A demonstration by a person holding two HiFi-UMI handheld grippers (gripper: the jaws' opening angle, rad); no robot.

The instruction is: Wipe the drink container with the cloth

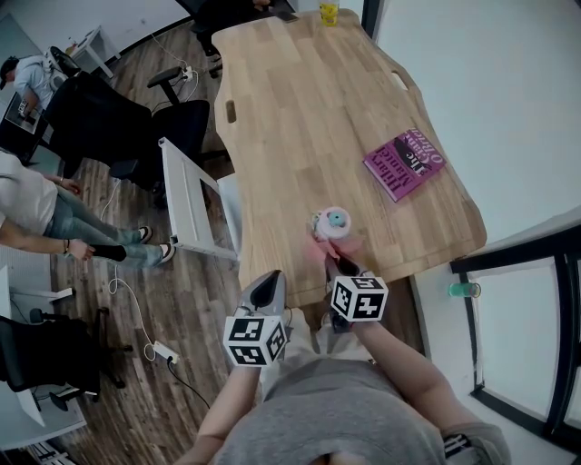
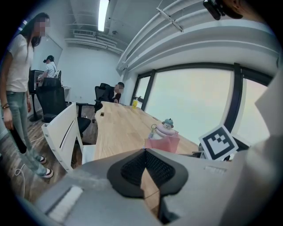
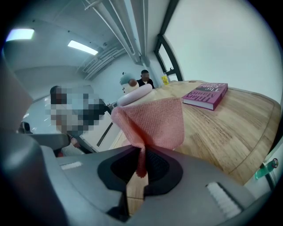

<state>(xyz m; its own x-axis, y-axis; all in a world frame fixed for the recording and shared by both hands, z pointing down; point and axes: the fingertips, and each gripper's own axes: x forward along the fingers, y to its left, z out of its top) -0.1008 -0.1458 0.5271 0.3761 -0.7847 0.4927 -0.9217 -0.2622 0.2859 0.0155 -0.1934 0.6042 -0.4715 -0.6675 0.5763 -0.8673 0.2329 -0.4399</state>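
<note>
Nearest the lens: the person's two bare forearms, both reaching forward from a grey-shirted torso with elbows tucked in.

Left claw (image 1: 270, 277) (image 2: 144, 152): held level, on the near-left side of the drink container (image 1: 333, 222) (image 2: 166, 128) (image 3: 131, 88) and clear of it. It sits just off the worktop (image 1: 300, 118) edge. Its own view shows the pads pressed together at the tips with nothing between them.

Right claw (image 1: 343, 266) (image 3: 141, 164): pointed straight at the drink container from its near side. It is pinching a hanging corner of the cloth (image 1: 322, 251) (image 2: 162, 142) (image 3: 155, 121). The pink cloth spreads upward from the pads and lies across the container's near face, covering the body. Only the white lid and its teal figure top show above it.

Drink container: upright on the worktop, near the front edge, with a keyring hanging at its left side.

Count:
- Claws: two, each with one marker cube.
- Drink container: one.
- Cloth: one.
- Book (image 1: 405, 163) (image 3: 205, 95): one, magenta, lying flat beyond the container to its right, well apart.
- Yellow cup (image 1: 329, 13) (image 2: 134, 103): one, far beyond the container at the worktop's far end.
- Bystanders: three. One stands well to the container's left, one is farther back, and one is seated at the far end.
</note>
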